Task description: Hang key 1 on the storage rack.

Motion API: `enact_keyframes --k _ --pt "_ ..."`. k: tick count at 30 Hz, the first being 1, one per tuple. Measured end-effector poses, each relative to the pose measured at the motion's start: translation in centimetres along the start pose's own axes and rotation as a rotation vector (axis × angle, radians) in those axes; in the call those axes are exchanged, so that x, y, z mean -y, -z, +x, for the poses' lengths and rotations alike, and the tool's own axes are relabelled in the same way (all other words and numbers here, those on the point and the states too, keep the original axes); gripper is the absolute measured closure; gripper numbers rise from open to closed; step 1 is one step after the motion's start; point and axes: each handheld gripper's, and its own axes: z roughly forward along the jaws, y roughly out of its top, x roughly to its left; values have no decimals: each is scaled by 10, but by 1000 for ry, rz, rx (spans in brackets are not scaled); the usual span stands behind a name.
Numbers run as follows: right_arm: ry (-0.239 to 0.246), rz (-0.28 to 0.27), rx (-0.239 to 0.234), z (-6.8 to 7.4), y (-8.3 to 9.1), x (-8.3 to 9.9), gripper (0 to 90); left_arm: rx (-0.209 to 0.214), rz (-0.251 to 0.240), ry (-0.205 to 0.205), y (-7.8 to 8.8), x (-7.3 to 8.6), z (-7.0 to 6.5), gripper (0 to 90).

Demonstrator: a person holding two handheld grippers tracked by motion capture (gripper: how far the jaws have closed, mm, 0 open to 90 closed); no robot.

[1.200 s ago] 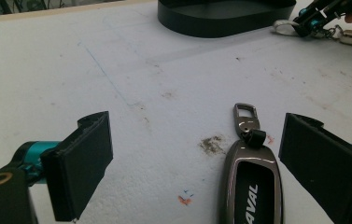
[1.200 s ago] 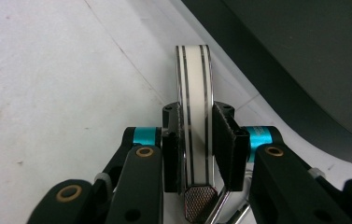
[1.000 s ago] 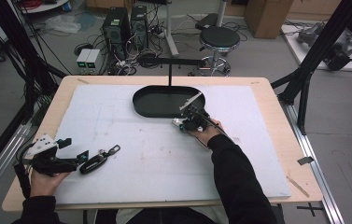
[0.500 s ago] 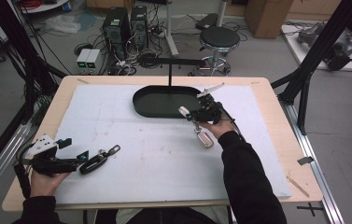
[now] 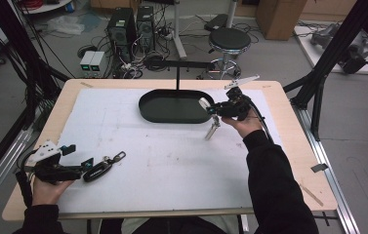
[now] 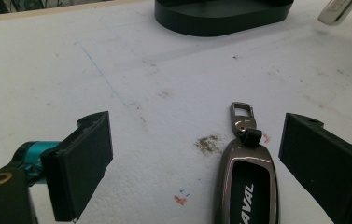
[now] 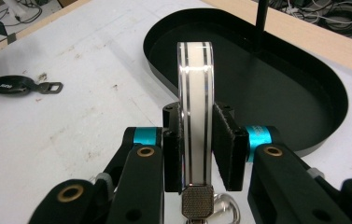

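The right gripper [image 5: 210, 109] pinches a white key fob [image 7: 194, 107] between its two pads, which press on the fob's flat sides; the fob stands on edge between them. In the high view the right gripper is held above the table just beside the right end of the black tray [image 5: 147, 109], and the metal strap [image 5: 213, 130] of the fob hangs down from it toward the white mat [image 5: 172, 165]. The tray lies near the far edge of the tabletop, at its middle. The left gripper [image 5: 76, 157] rests near the front left corner of the tabletop, with its jaws spread wide. A dark key fob [image 6: 248, 186] lies flat on the mat between these jaws, closer to the right one in the left gripper view, and I cannot see any pad touching it. Its metal clip [image 6: 242, 114] points away from the left gripper, toward the tray.
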Motion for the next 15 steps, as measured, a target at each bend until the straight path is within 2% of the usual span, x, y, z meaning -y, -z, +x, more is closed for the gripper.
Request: enact_keyframes --k 8,15 --pt "14 -29 12 2 17 -19 751 0 2 -1 -1 0 0 102" --pt "37 -33 12 4 20 -39 751 -3 5 -1 0 0 1 102"
